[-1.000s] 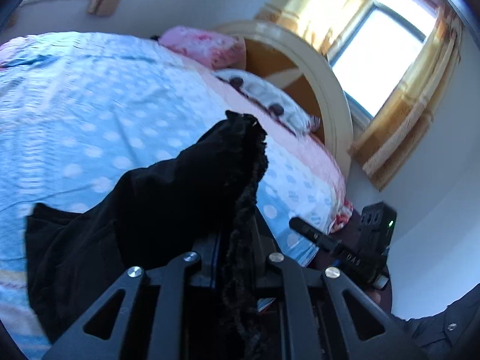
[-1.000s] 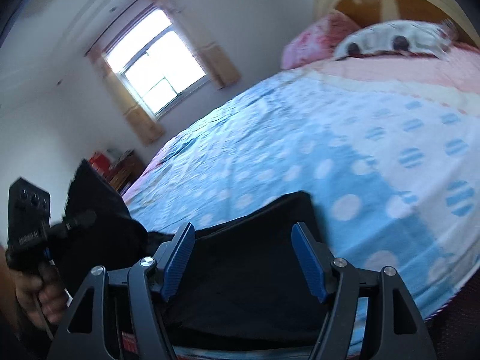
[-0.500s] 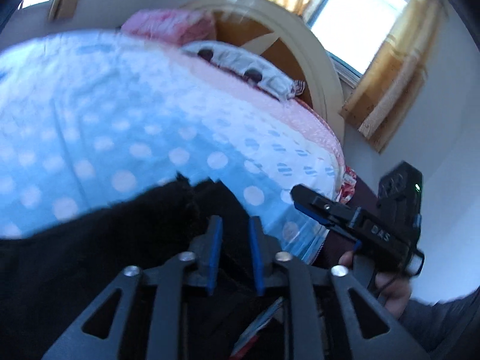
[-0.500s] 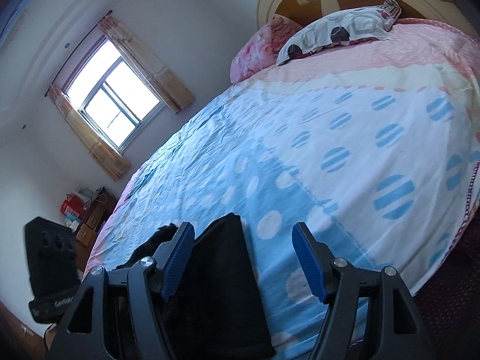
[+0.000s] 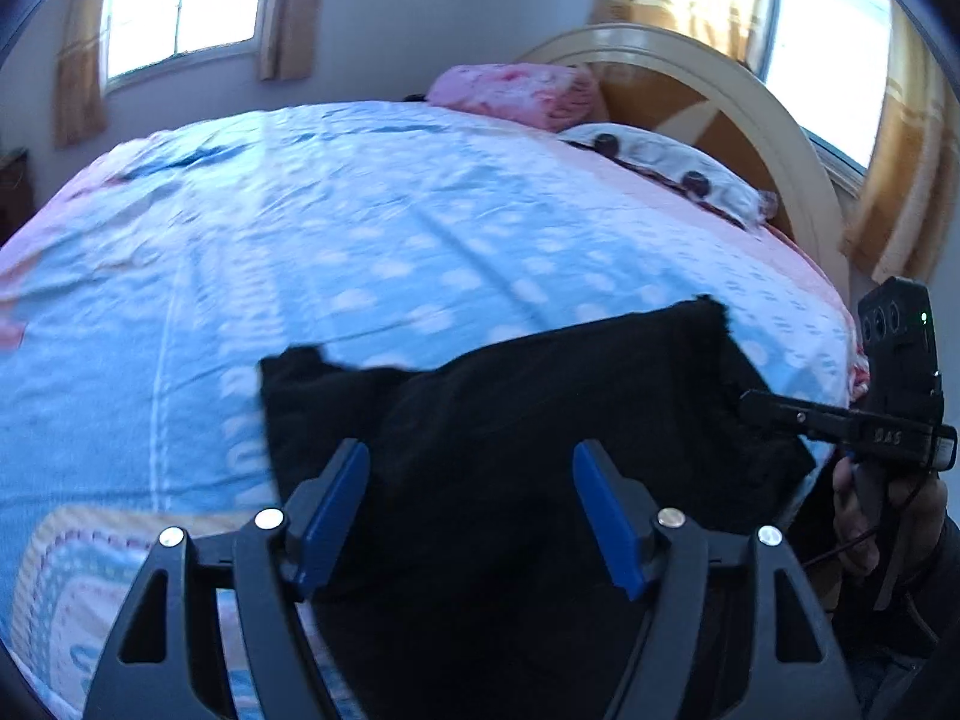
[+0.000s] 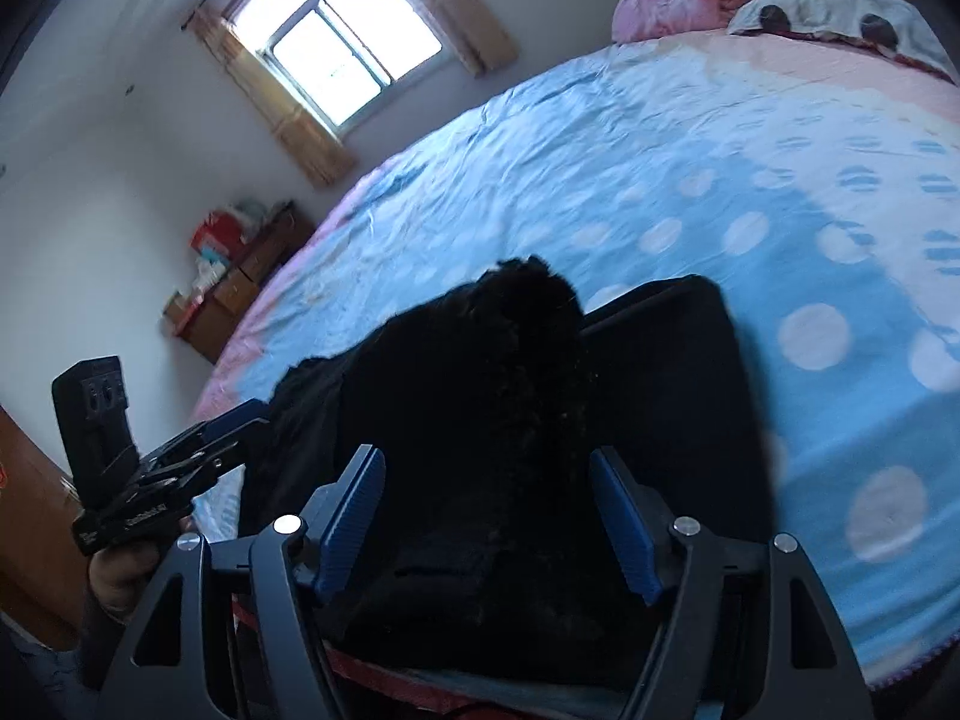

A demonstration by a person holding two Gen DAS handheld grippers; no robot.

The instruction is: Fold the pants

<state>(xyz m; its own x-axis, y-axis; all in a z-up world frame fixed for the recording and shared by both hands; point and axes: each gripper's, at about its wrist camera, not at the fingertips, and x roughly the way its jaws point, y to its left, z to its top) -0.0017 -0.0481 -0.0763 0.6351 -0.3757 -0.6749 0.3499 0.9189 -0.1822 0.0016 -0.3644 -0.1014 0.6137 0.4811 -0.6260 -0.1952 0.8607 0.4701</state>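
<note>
The black pants [image 5: 516, 414] lie folded in a block near the front edge of the blue dotted bed [image 5: 372, 240]. My left gripper [image 5: 471, 510] is open and empty, just above the pants' near edge. My right gripper [image 6: 489, 516] is open too, with the pants [image 6: 510, 420] spread between and beyond its fingers, and a raised fuzzy fold at the top. The right gripper shows in the left wrist view [image 5: 840, 420] at the pants' right edge. The left gripper shows in the right wrist view [image 6: 180, 462] at their left.
A pink pillow [image 5: 516, 93] and a white patterned pillow [image 5: 660, 171] lie by the rounded headboard [image 5: 750, 120]. Windows with curtains stand behind the bed. A wooden dresser with boxes [image 6: 234, 282] stands by the wall at the bed's far left side.
My left gripper has opened and let go of the pants, which have dropped flat onto the bed. Both grippers have pulled back toward the front edge.
</note>
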